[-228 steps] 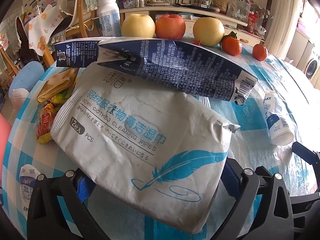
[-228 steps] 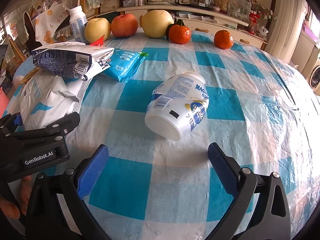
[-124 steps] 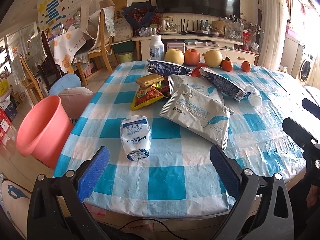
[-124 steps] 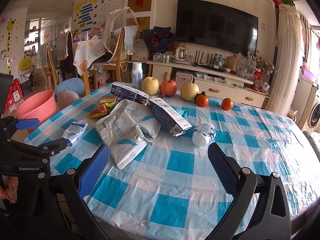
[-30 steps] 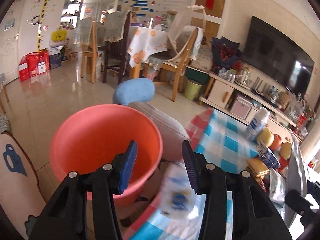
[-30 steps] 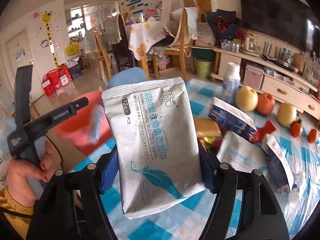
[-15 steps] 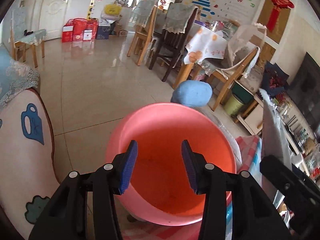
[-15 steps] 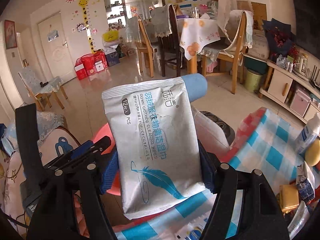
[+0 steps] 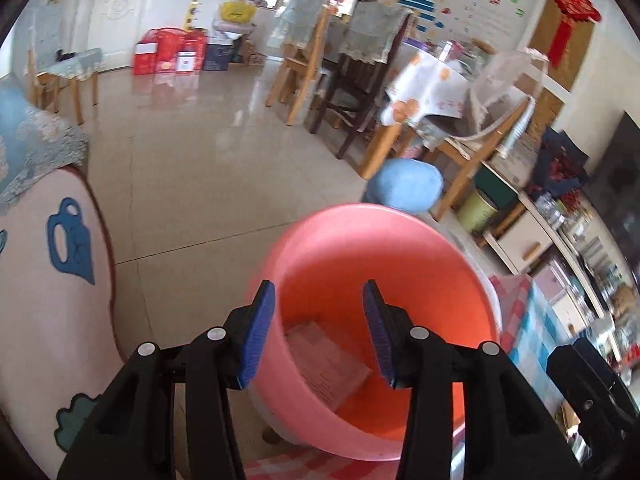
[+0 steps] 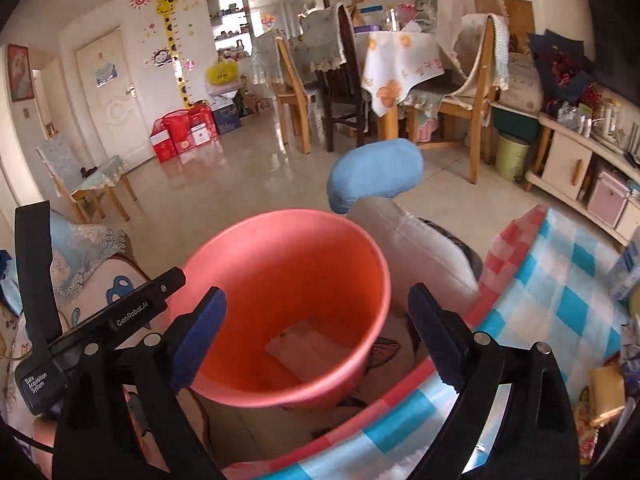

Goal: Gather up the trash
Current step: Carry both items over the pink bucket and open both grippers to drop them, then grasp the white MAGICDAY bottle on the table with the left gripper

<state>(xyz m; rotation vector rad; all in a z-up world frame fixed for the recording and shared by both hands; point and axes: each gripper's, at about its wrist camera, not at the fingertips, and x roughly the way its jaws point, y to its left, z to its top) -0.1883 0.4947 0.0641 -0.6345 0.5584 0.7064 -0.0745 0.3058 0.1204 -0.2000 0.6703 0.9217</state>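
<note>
One flat packet (image 10: 308,346) lies at the bottom of the pink bin (image 10: 288,220), centre frame. Right gripper (image 10: 316,326) hovers above, jaws opening, nothing between them; left gripper (image 9: 320,330) is part-open, empty. Risk: either gripper could knock the rim and tip the bin.

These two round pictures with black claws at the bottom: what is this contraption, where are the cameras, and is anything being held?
A person holds a hand tool in each hand; a wide-angle camera on each looks along its two fingers. One picture is from the left gripper, the other from the right gripper. Both hang over a pink bucket on the floor beside a checked tablecloth. A flat packet lies at the bucket's bottom. Neither gripper holds anything: the left is partly open and the right jaws are opening, nothing between them.
</note>
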